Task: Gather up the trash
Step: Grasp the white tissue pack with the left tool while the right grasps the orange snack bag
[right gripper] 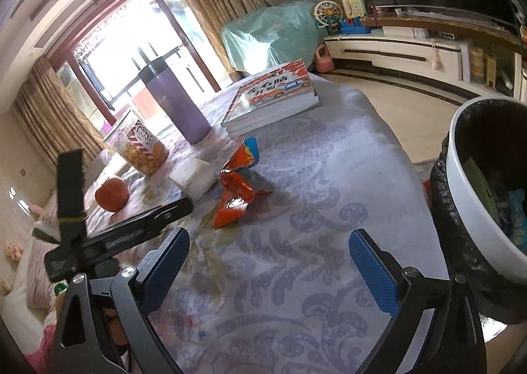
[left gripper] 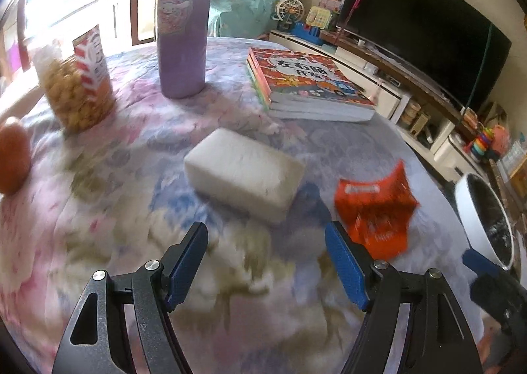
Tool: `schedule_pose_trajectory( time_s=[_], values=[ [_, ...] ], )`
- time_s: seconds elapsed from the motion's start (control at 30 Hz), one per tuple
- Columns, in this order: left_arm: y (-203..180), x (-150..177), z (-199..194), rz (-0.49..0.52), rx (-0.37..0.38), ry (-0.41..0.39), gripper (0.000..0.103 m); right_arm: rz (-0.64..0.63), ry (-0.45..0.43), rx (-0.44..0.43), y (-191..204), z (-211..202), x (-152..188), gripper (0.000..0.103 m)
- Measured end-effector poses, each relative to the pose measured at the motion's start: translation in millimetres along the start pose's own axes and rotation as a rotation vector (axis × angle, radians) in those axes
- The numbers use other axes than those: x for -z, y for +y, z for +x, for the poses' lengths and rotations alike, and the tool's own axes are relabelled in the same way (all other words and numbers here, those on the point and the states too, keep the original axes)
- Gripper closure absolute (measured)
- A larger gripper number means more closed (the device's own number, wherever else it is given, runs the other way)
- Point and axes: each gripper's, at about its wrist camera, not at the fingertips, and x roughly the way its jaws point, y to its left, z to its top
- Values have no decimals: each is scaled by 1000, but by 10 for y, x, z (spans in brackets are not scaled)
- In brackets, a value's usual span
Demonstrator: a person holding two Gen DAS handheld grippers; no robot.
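A crumpled orange-red snack wrapper (left gripper: 375, 209) lies on the flowered tablecloth, just ahead and right of my left gripper (left gripper: 266, 262), which is open and empty. The wrapper also shows in the right wrist view (right gripper: 235, 189), ahead and left of my right gripper (right gripper: 270, 272), which is open and empty above the cloth. A white bin with a black liner (right gripper: 457, 183) stands off the table's right edge, with trash inside; its rim shows in the left wrist view (left gripper: 474, 226). The left gripper's body (right gripper: 108, 229) shows at the left of the right wrist view.
On the table: a white tissue pack (left gripper: 243, 176), a stack of books (left gripper: 309, 84), a purple bottle (left gripper: 184, 31), a popcorn jar (left gripper: 77, 84) and an orange (left gripper: 13, 156). A TV (left gripper: 425, 31) and low cabinet stand beyond the table.
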Motion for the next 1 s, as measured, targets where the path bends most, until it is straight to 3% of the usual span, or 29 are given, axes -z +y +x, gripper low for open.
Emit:
schedule_pose_trajectory(
  time_s=[0.13, 0.17, 0.23, 0.3, 0.4, 0.6, 0.7, 0.8, 1.0],
  values=[
    [12, -81, 158, 18, -33, -8, 32, 1, 2, -8, 2, 111, -85, 5],
    [15, -87, 188, 23, -40, -8, 37, 1, 3, -8, 8, 142, -101, 5],
    [35, -91, 252, 24, -18, 5, 58, -4, 8, -13, 32, 225, -146, 5],
    [63, -87, 271, 19, 13, 5, 60, -11, 14, -16, 62, 293, -170, 5],
    [103, -72, 247, 32, 43, -7, 74, -28, 32, -24, 132, 433, -213, 6],
    [310, 95, -2, 20, 110, -14, 79, -59, 88, 2, 259, 756, -238, 16],
    [418, 245, -168, 13, 149, -10, 80, -83, 105, 34, 316, 872, -202, 31],
    [472, 378, -231, 12, 170, 6, 83, -83, 103, 44, 336, 883, -195, 55],
    [452, 479, -337, 35, 186, 10, 85, -37, 82, 34, 322, 733, -120, 57]
  ],
)
